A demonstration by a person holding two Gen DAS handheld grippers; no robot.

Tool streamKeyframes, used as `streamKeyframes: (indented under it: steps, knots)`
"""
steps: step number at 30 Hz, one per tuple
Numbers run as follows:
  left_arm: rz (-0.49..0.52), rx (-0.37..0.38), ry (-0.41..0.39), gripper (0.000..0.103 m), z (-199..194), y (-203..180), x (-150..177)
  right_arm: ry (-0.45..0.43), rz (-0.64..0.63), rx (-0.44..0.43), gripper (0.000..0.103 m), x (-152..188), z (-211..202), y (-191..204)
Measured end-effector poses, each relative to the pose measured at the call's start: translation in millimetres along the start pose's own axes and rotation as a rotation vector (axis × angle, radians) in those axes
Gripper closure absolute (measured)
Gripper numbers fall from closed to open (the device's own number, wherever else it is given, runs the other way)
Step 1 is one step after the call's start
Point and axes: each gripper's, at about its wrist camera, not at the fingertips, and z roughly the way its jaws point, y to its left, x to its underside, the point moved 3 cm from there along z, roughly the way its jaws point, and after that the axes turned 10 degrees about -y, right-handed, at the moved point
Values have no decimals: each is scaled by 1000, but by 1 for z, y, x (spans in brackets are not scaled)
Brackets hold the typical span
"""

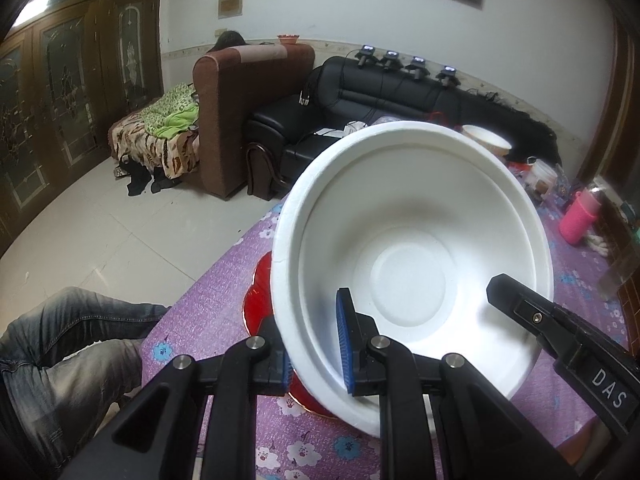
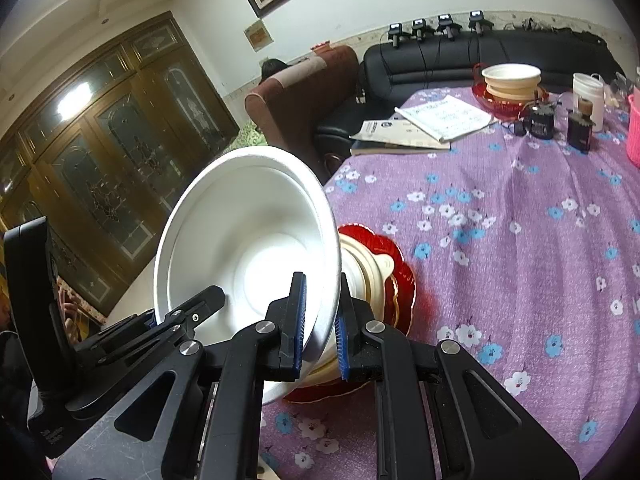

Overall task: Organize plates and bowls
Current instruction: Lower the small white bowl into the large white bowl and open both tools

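A large white foam bowl (image 1: 408, 240) hangs tilted above the purple flowered table (image 2: 500, 240), gripped at its rim from two sides. My left gripper (image 1: 316, 354) is shut on the near-left rim, its blue pads pressing the wall. My right gripper (image 2: 320, 332) is shut on the bowl (image 2: 248, 220) at the opposite rim. Just beneath the bowl, a red plate (image 2: 400, 260) carries a stack of cream bowls (image 2: 372, 276). The red plate (image 1: 258, 292) peeks out at the bowl's left. A second stack of cream bowls (image 2: 510, 80) sits on a red plate at the far edge.
Open booklets (image 2: 420, 128) lie at the table's far side. Dark jars (image 2: 542, 120), a white cup (image 2: 587, 92) and a pink basket (image 2: 634, 132) stand at the right. A pink bottle (image 1: 580, 216) lies on the cloth. A person's jeans-clad leg (image 1: 60, 352) is beside the table edge.
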Motion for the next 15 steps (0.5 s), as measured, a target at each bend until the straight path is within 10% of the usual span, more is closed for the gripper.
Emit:
streamKeyframes:
  steps: [15]
  knots:
    - [2,-13,21,86,5,4,4,32,11,5,90,5,15,-5]
